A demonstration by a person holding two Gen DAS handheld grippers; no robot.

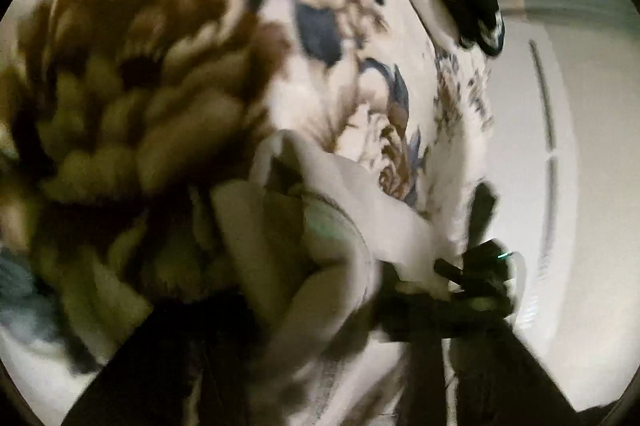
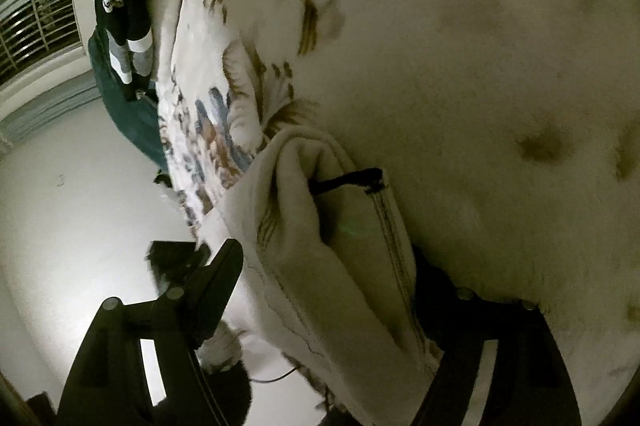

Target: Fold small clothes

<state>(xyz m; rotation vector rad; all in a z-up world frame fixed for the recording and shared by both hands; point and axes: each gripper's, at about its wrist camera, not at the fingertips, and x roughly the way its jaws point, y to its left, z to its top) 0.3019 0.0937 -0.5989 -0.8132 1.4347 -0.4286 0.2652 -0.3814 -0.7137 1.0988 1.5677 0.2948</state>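
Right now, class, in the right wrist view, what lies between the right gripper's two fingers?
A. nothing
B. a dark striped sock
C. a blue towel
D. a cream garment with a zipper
D: the cream garment, its zipper showing, fills the gap between the right gripper's fingers.

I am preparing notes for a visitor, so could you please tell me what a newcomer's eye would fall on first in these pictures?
First comes the cream garment bunched in the middle of the right wrist view, with a black cord poking from its fold. Next is the flowered bedspread, whose big brown bloom fills the left of the blurred left wrist view. Dark socks lie at its far edge, top left.
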